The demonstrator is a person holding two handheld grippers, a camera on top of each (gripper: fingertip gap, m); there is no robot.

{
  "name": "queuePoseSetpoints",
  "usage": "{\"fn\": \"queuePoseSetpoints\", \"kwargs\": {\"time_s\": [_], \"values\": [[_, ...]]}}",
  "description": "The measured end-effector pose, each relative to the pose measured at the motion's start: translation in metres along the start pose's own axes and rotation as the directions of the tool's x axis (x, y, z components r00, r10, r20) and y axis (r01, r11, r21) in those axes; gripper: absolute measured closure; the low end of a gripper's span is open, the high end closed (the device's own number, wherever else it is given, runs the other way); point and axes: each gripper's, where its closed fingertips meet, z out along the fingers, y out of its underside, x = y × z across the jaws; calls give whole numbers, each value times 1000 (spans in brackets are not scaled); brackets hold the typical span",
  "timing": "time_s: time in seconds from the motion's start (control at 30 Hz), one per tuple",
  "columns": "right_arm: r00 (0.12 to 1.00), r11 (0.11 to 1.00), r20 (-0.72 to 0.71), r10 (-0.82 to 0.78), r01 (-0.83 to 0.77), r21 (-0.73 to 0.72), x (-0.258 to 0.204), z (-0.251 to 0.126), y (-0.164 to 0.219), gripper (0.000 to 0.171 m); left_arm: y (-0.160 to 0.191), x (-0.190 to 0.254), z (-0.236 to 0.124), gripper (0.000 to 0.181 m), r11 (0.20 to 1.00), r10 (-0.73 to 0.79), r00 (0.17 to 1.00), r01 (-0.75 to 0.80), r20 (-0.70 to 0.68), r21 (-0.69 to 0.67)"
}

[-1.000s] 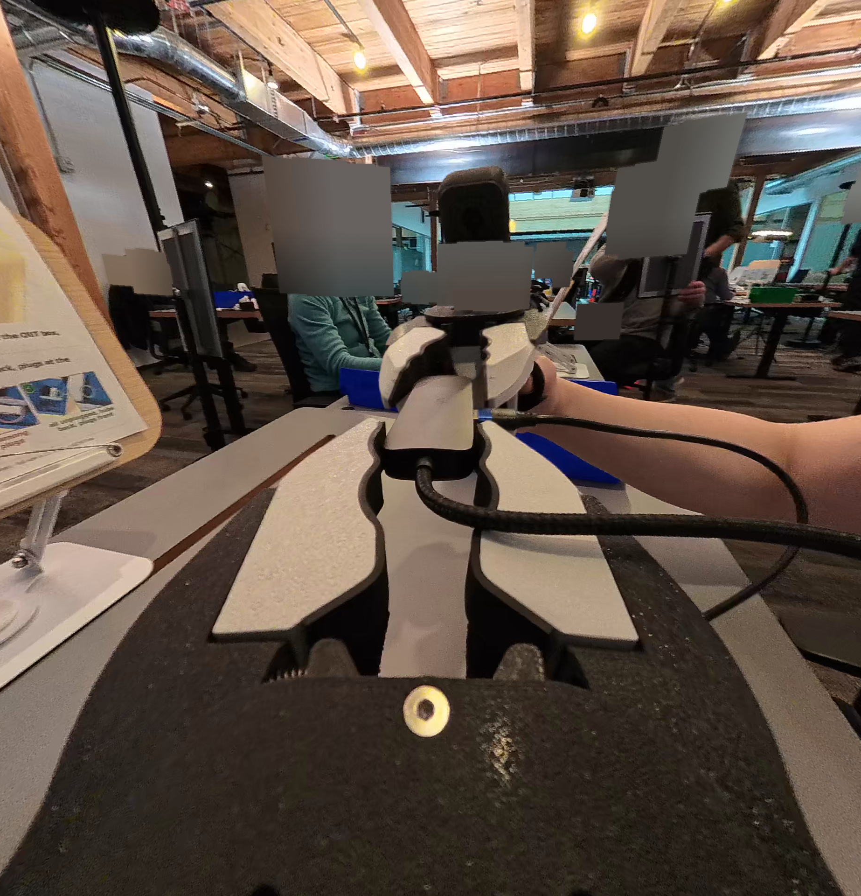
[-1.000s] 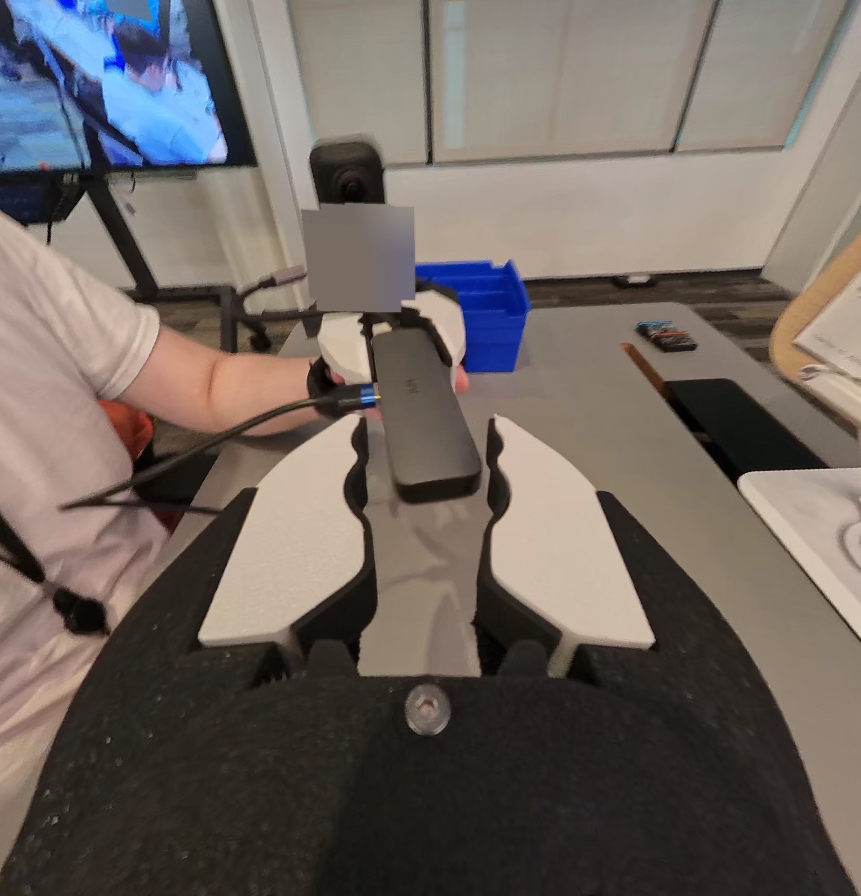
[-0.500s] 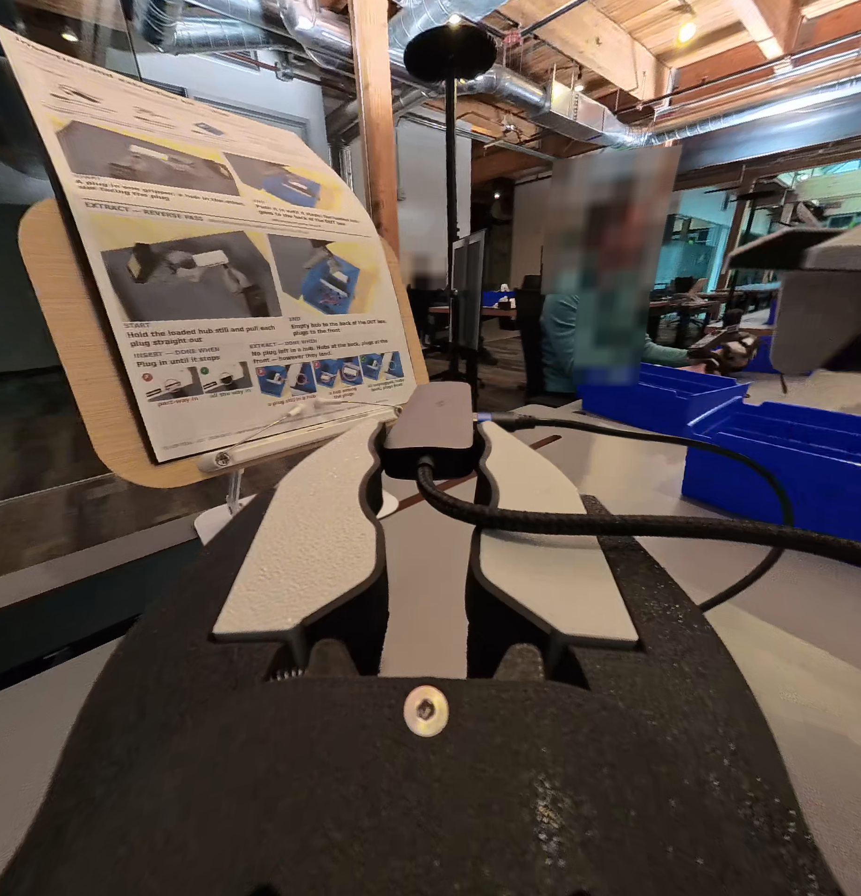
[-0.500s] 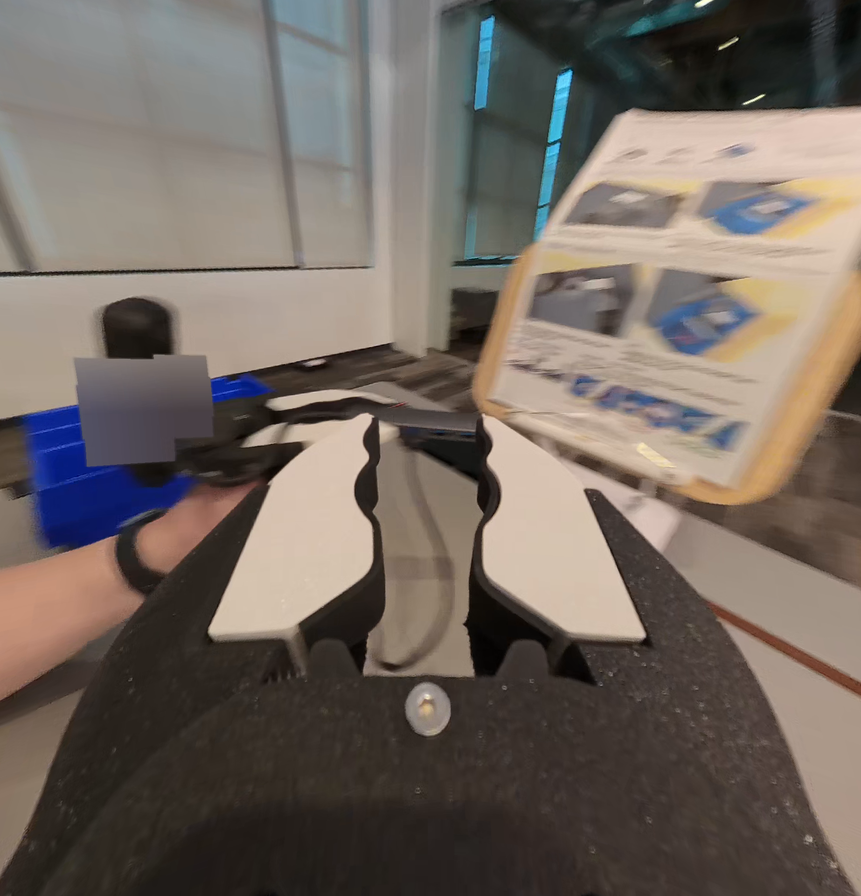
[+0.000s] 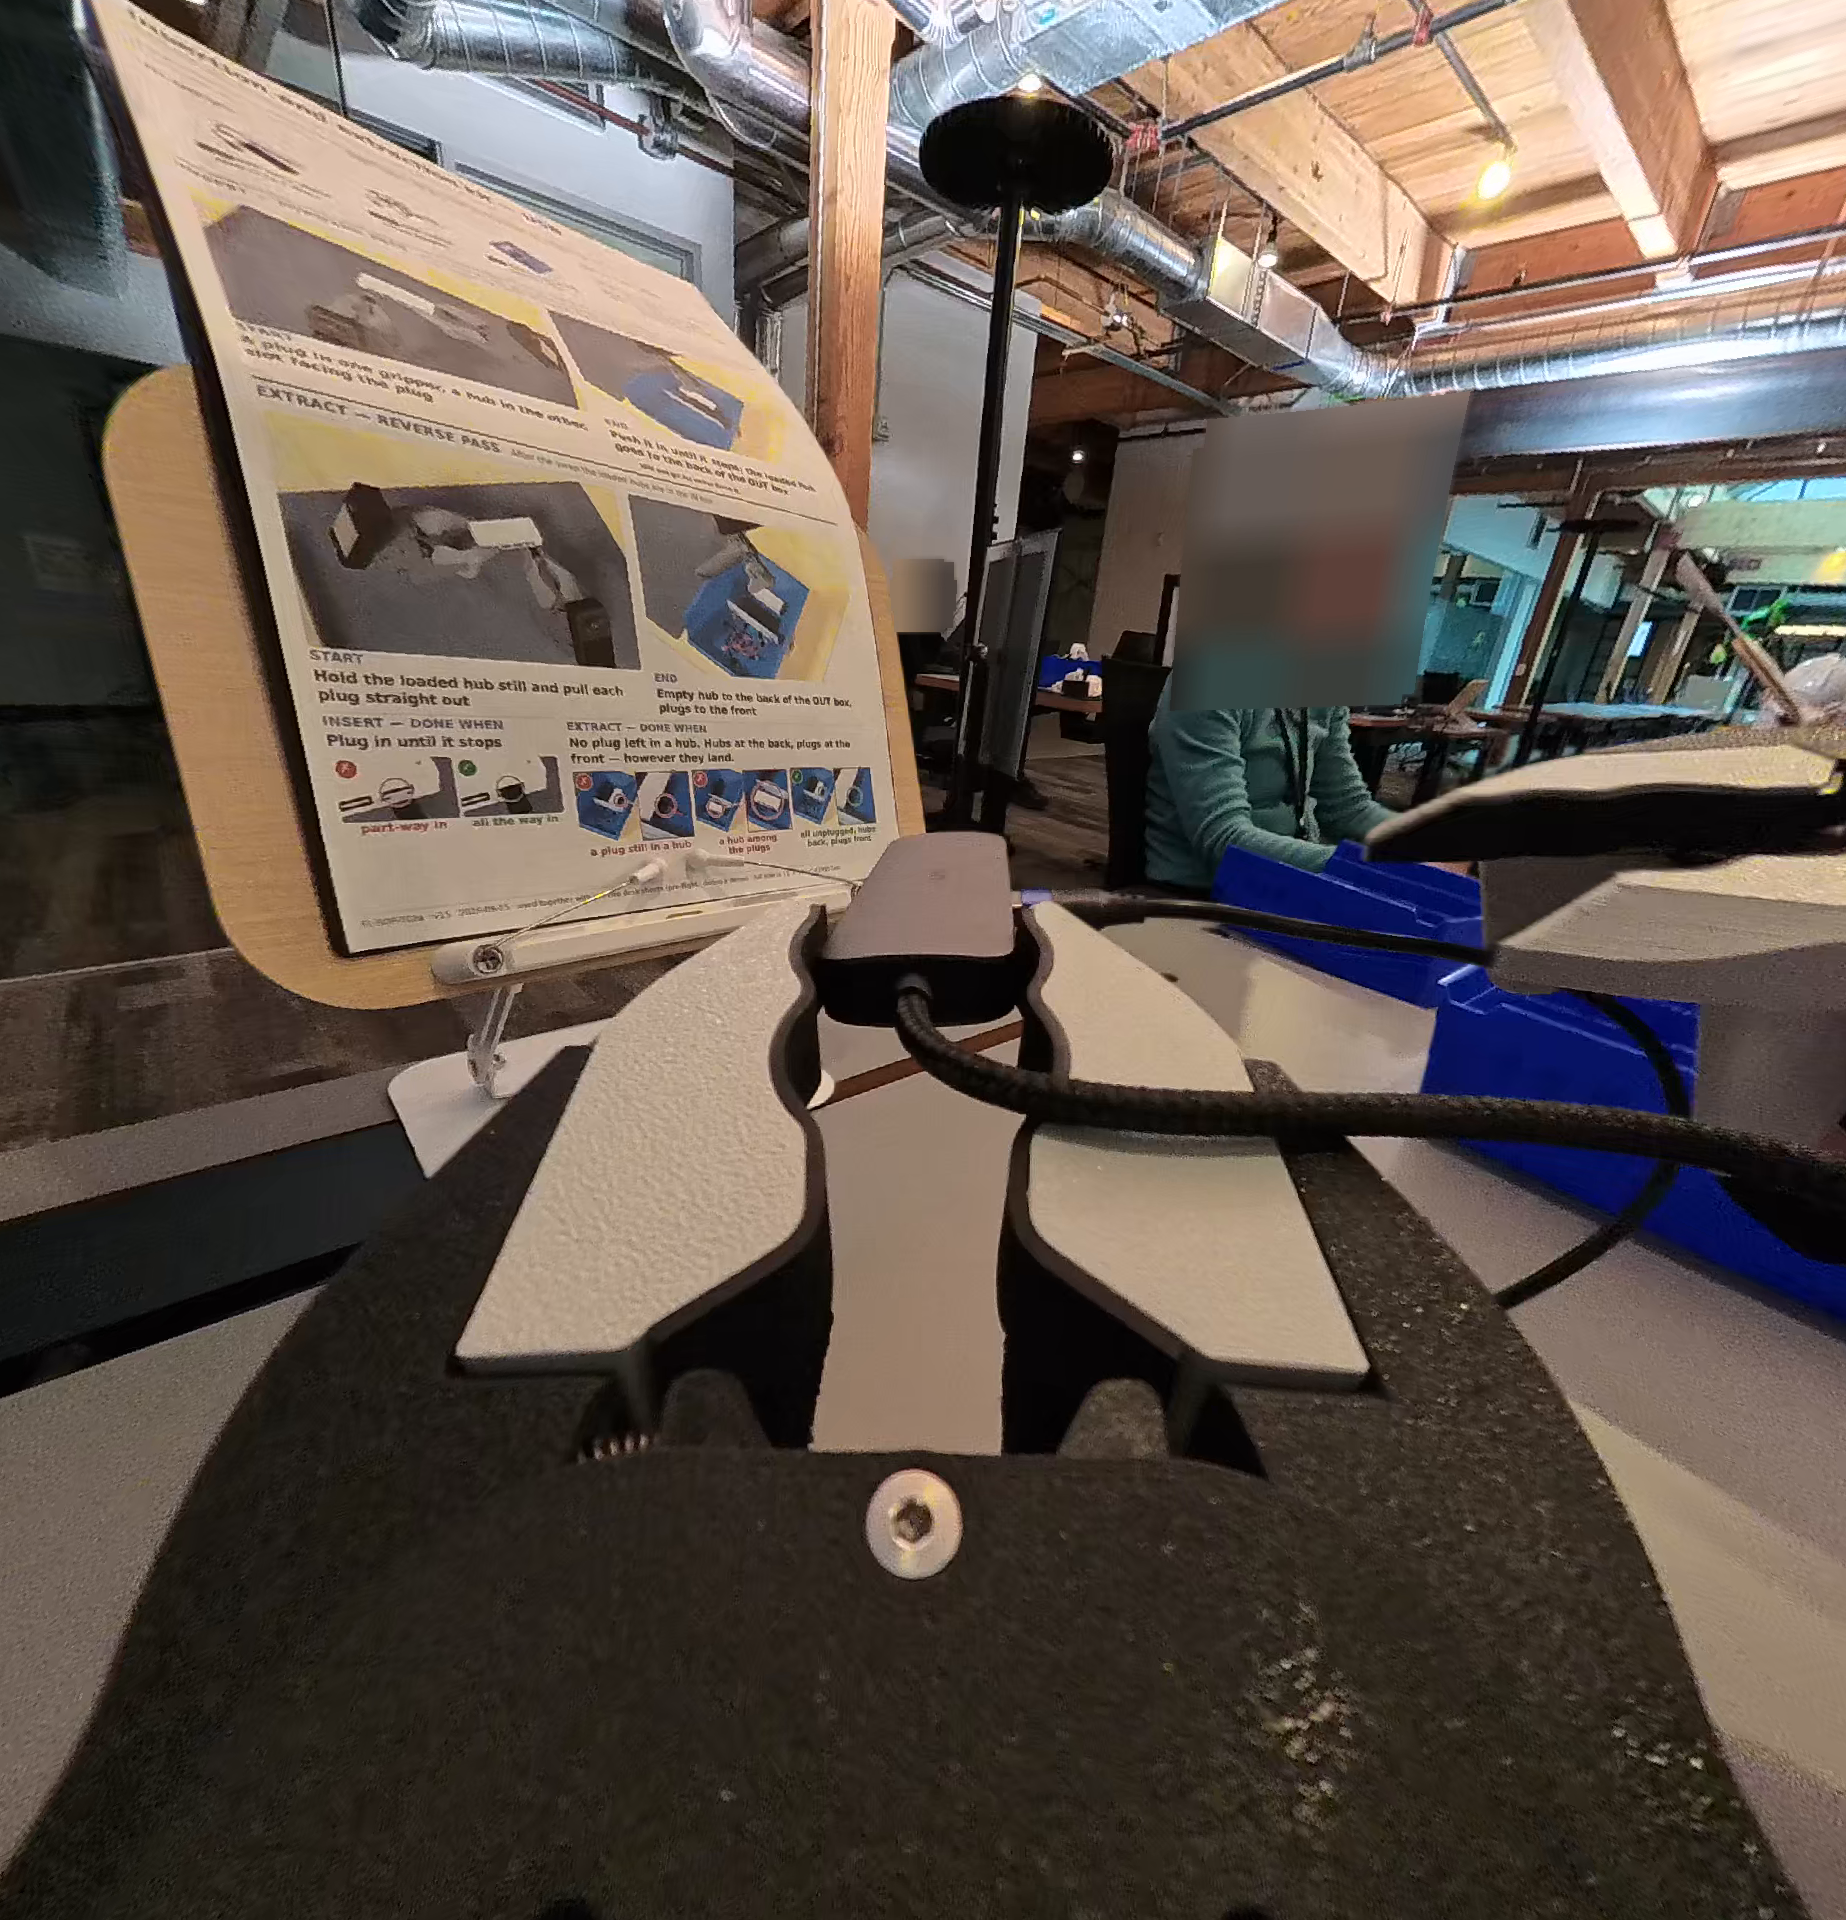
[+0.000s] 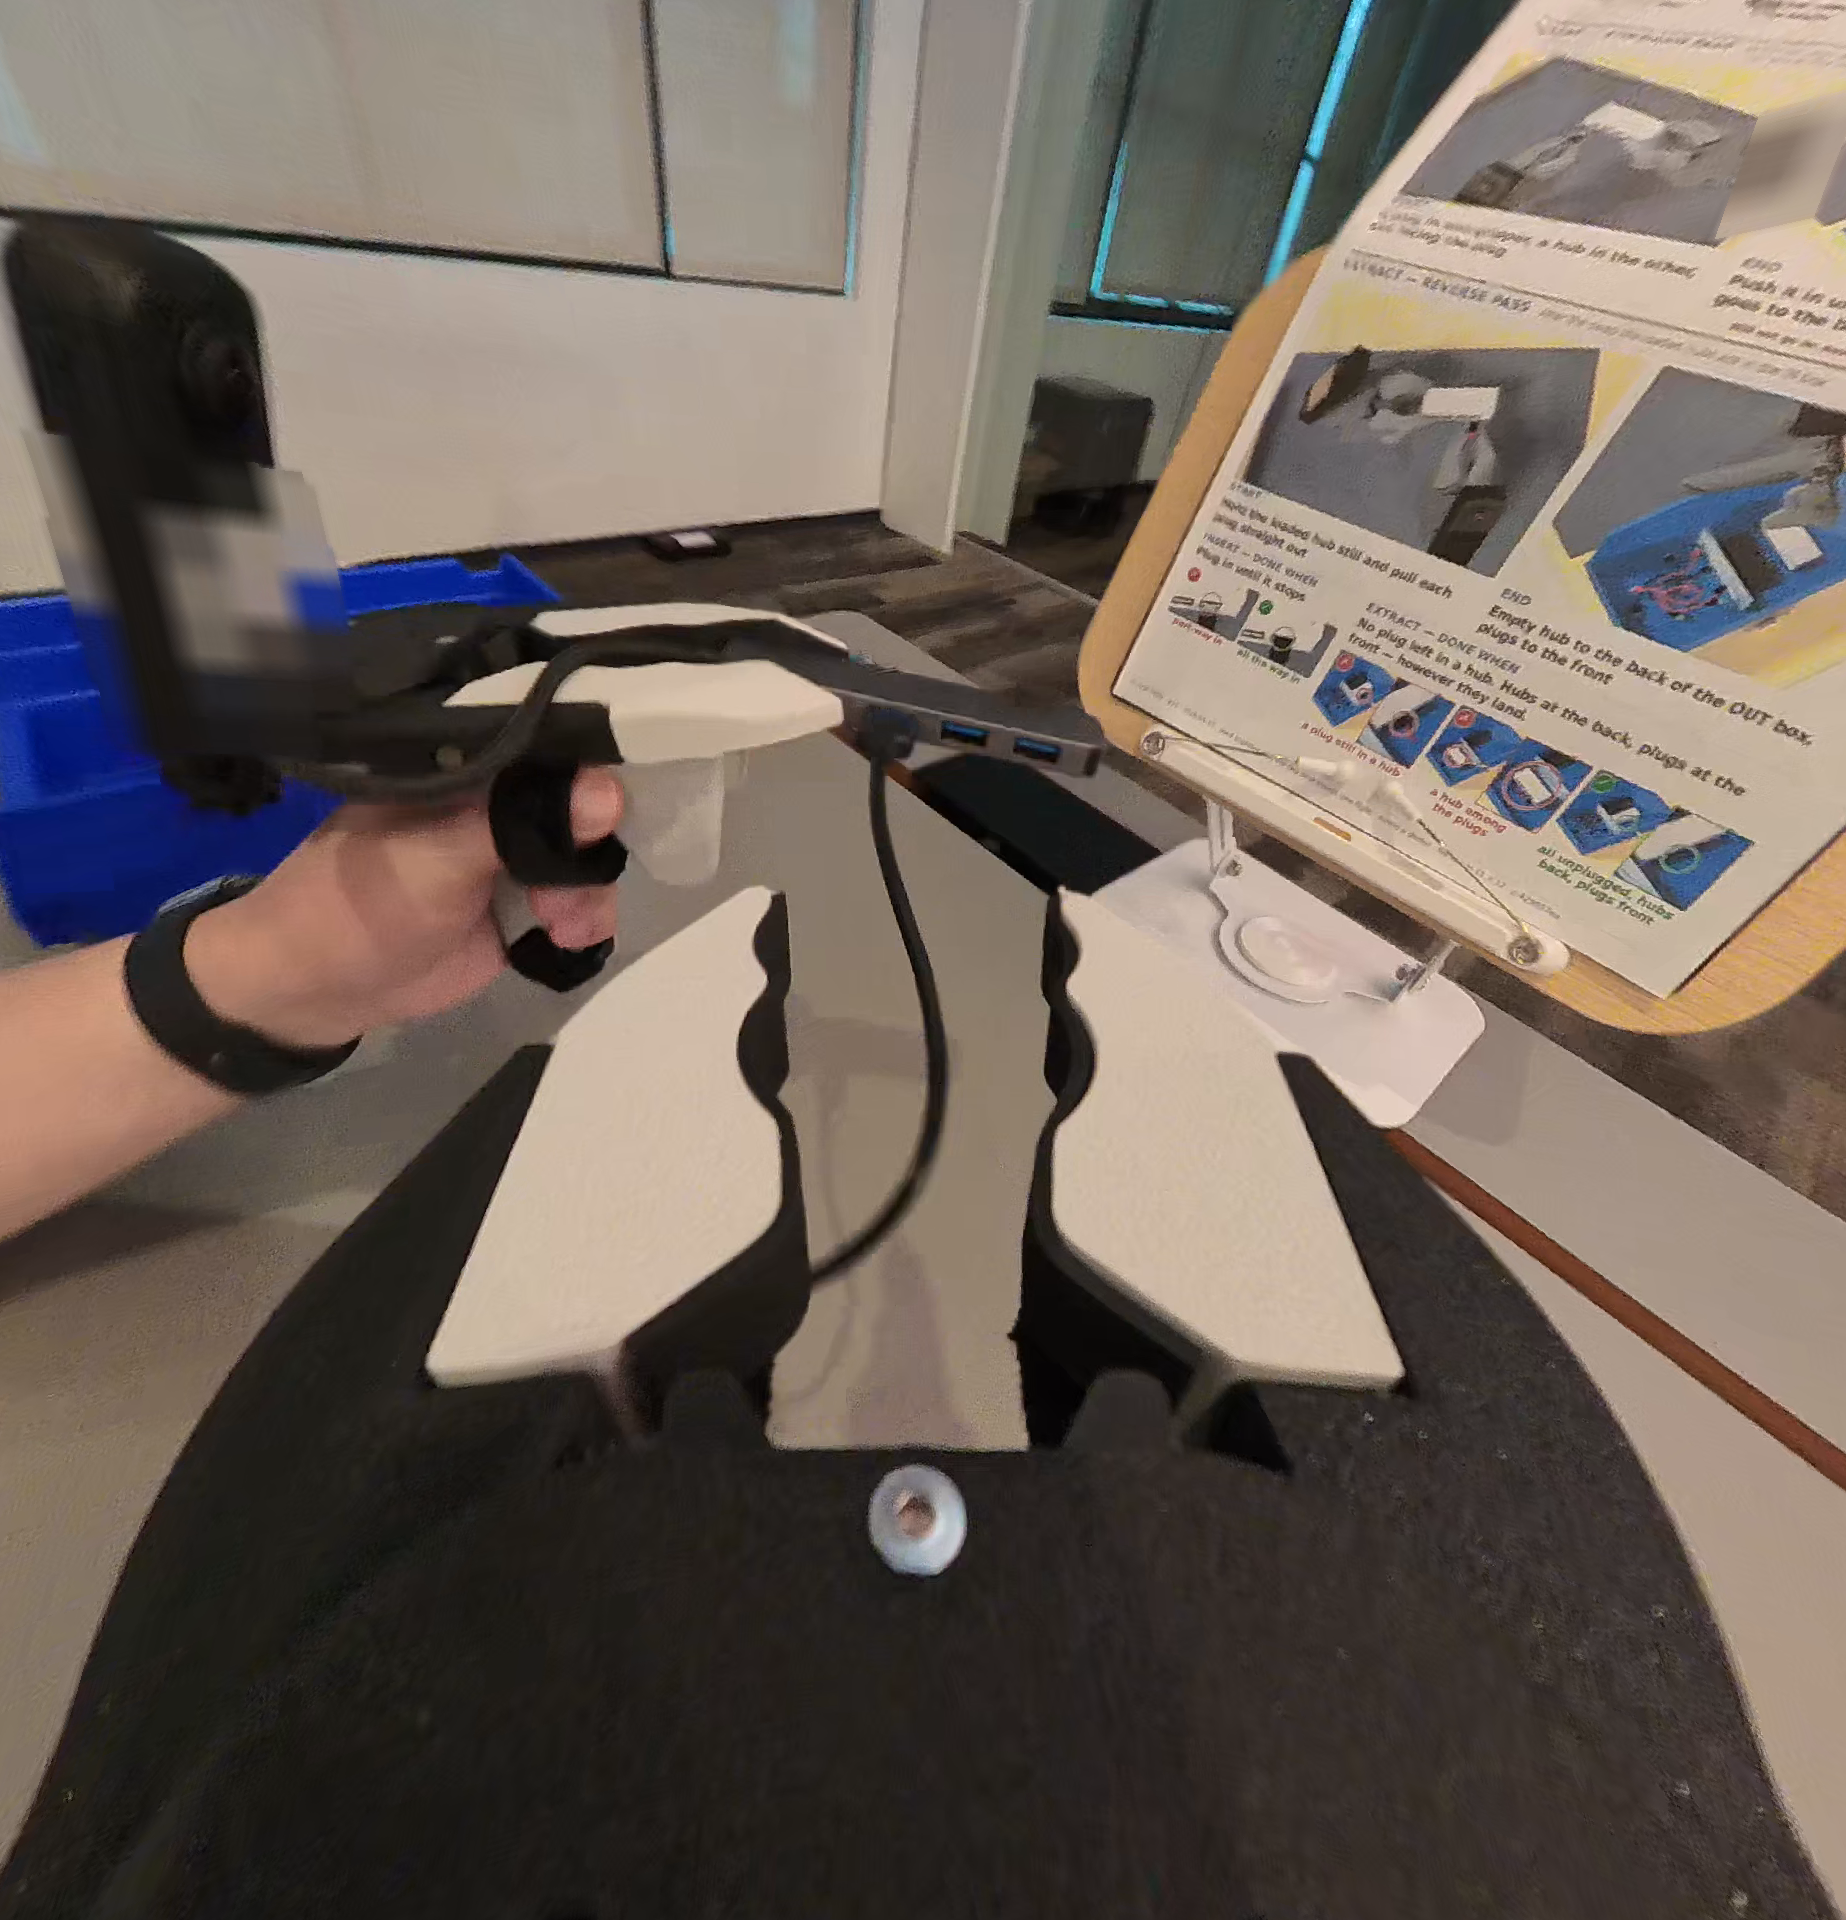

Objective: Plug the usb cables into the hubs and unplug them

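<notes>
My left gripper is shut on the near end of a dark grey USB hub and holds it level above the table. The hub's thick braided lead runs off to the right. A thin black cable is plugged into the hub's right side. In the right wrist view the hub sticks out of the left gripper, and the thin cable hangs down from it. My right gripper is open and empty, a little back from the hub. It also shows in the left wrist view.
An instruction sheet on a wooden board stands on a white stand at the grey table's far edge. Blue bins sit on the table; one also shows in the right wrist view. A person in a teal top sits beyond.
Both grippers have swung round to face the instruction board. My right gripper has drawn back from the hub and sits beside it. The hub stays in my left gripper with the thin cable plugged in.
</notes>
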Motion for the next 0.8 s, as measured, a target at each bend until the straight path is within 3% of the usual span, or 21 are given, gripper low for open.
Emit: {"fn": "queuePoseSetpoints", "kwargs": {"time_s": [0.13,0.23,0.3,0.4,0.6,0.8], "values": [[999,990,41,2,-7,138,20,-32,-8,131,-8,-8,-4,147,998,-52,999,52,-3,20],[998,978,-46,32,-22,205,56,-47,3,134,-14,-9,-7,147,997,-76,997,76,-14,30],[996,981,-80,50,-34,191,69,-37,22,125,-18,-6,-8,147,995,-93,995,95,-33,38],[999,974,-5,37,-35,222,45,-4,31,117,-19,0,-7,147,994,-98,994,99,-44,39],[995,946,88,44,-70,316,0,34,7,119,-17,13,-5,147,996,-82,996,83,-38,36],[999,936,4,49,-47,349,-7,41,-10,129,-12,22,-3,147,1000,-15,1000,16,-8,21]]}}
